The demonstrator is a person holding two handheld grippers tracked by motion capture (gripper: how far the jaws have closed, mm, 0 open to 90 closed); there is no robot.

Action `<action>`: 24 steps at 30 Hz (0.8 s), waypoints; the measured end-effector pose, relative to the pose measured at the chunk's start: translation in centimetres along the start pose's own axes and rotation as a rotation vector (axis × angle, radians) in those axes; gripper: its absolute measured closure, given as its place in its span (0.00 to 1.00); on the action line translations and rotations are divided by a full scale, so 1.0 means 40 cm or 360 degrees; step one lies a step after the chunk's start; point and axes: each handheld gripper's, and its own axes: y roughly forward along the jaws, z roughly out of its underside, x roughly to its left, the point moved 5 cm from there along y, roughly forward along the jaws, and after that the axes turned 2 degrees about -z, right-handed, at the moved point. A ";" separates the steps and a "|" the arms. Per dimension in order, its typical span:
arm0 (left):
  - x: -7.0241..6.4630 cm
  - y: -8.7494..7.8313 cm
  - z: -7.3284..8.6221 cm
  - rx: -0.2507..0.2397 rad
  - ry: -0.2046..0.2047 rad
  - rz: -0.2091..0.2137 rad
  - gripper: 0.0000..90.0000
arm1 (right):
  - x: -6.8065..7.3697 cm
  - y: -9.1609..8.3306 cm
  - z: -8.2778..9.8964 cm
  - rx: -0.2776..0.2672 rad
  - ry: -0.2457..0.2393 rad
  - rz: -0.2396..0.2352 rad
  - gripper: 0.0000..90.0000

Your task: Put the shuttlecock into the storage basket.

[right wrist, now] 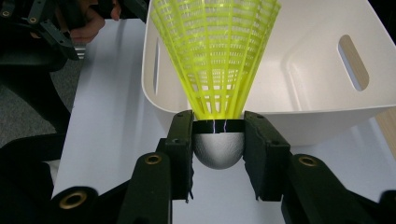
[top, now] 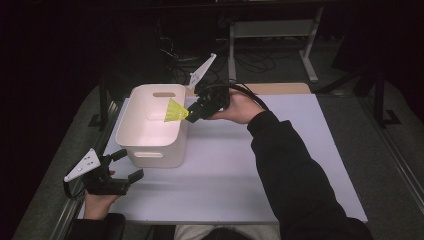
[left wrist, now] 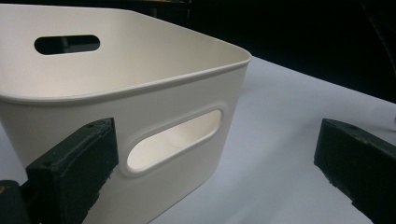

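Now the right claw grips the yellow shuttlecock by its cork, over the white bin's three-o'clock rim. Left claw gapes empty at seven o'clock on the desk.

The room is dark. A white counter sits on a grey floor. Far behind it stands a pale metal frame, with what may be cables tangled on the floor beneath.
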 end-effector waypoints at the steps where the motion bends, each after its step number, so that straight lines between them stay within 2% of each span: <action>1: 0.000 0.000 0.000 0.0000 0.0001 -0.0001 0.00 | 0.001 0.003 -0.002 0.0000 -0.0001 -0.0002 0.70; 24: 0.000 -0.001 -0.001 -0.0011 0.0001 -0.0002 0.00 | 0.010 0.058 -0.049 0.0023 -0.0033 -0.0049 0.70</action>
